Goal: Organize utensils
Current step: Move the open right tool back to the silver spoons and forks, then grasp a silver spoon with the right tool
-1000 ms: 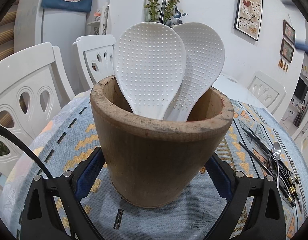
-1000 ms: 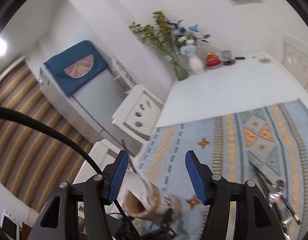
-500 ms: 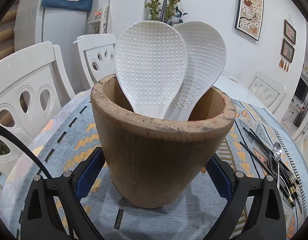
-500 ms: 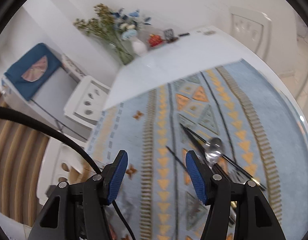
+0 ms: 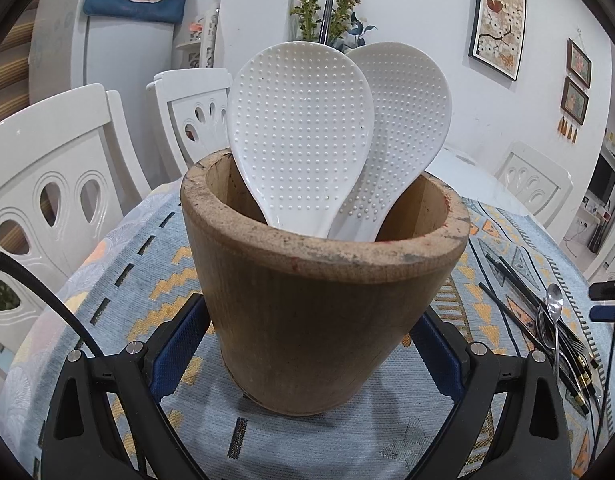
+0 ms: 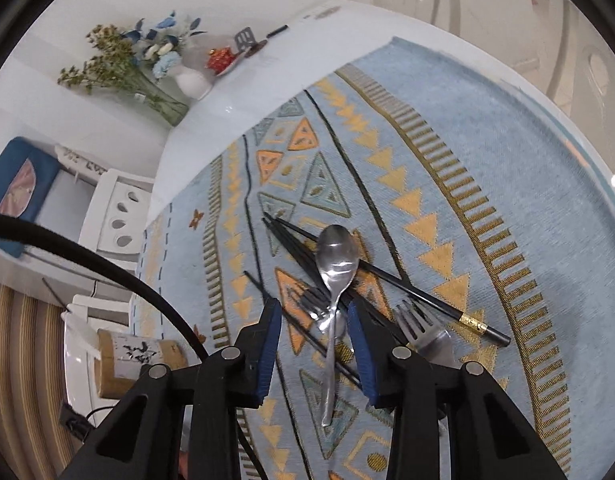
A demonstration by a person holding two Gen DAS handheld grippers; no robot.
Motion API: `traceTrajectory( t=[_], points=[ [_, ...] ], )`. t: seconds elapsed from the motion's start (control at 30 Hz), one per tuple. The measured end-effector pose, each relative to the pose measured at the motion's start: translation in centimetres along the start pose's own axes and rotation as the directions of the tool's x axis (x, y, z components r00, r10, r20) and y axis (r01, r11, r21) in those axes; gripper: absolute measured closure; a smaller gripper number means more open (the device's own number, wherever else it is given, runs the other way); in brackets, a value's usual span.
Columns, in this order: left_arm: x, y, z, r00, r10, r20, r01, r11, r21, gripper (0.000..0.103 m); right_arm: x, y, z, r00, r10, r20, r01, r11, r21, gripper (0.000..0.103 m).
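A worn wooden cup [image 5: 319, 320] stands on the patterned cloth with two white dimpled rice paddles [image 5: 299, 140] upright in it. My left gripper [image 5: 309, 314] is shut on the cup, a blue pad against each side. On the cloth lies a pile of a steel spoon [image 6: 335, 260], two forks [image 6: 421, 332] and black chopsticks [image 6: 391, 278]. My right gripper [image 6: 313, 308] hangs low over this pile, pointing steeply down. Its jaws have just been closing and straddle the spoon's handle, with a gap on either side, so it is open.
The blue and orange cloth [image 6: 507, 200] covers a round white table. Flower vases [image 6: 159, 80] and small items stand at the table's far side. White chairs [image 5: 47, 200] ring the table. A bamboo canister [image 6: 139, 356] lies off the table's left. The utensil pile [image 5: 555, 320] is right of the cup.
My right gripper has dropped and swung from facing the room to just above the utensil pile, its jaws narrower and now around the spoon's handle. The left gripper and cup have not moved.
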State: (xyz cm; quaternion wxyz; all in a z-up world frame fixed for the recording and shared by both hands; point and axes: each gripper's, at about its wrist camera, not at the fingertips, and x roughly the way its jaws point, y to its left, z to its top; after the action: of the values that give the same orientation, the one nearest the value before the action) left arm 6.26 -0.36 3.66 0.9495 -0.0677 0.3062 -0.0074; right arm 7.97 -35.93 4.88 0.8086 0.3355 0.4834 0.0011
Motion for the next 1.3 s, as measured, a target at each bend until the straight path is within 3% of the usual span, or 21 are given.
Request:
traceTrajectory(
  t=[0.37, 0.83, 0.87, 0.9, 1.0, 1.3],
  points=[
    [0.1, -0.2, 0.1, 1.0, 0.008, -0.007, -0.007, 1.0, 0.006, 0.006, 3.4, -1.8, 2.3, 0.999, -0.015, -0.045, 0.017, 0.999, 0.046, 0.068],
    [0.1, -0.2, 0.0, 1.0, 0.009, -0.008, -0.009, 1.0, 0.008, 0.006, 5.8, -0.3, 3.0, 0.997, -0.042, -0.058, 0.038, 0.998, -0.057, 0.068],
    [0.1, -0.2, 0.0, 1.0, 0.009, -0.008, -0.009, 1.0, 0.008, 0.006, 5.9, 0.0, 2.9, 0.997, -0.057, -0.054, 0.053, 0.996, -0.075, 0.074],
    [0.2, -0.2, 0.0, 1.0, 0.009, -0.008, -0.009, 1.0, 0.009, 0.006, 6.0, 0.2, 2.7, 0.996, -0.074, -0.05, 0.069, 0.993, -0.096, 0.086],
    [0.2, -0.2, 0.0, 1.0, 0.009, -0.009, -0.009, 1.0, 0.008, 0.006, 5.9, 0.8, 2.2, 0.995, -0.094, -0.024, 0.089, 0.986, -0.14, 0.097],
    [0.2, -0.2, 0.0, 1.0, 0.01, -0.009, -0.01, 1.0, 0.008, 0.006, 5.1, 4.7, -0.3, 0.995, -0.099, -0.008, 0.091, 0.943, -0.319, 0.101]
  ],
)
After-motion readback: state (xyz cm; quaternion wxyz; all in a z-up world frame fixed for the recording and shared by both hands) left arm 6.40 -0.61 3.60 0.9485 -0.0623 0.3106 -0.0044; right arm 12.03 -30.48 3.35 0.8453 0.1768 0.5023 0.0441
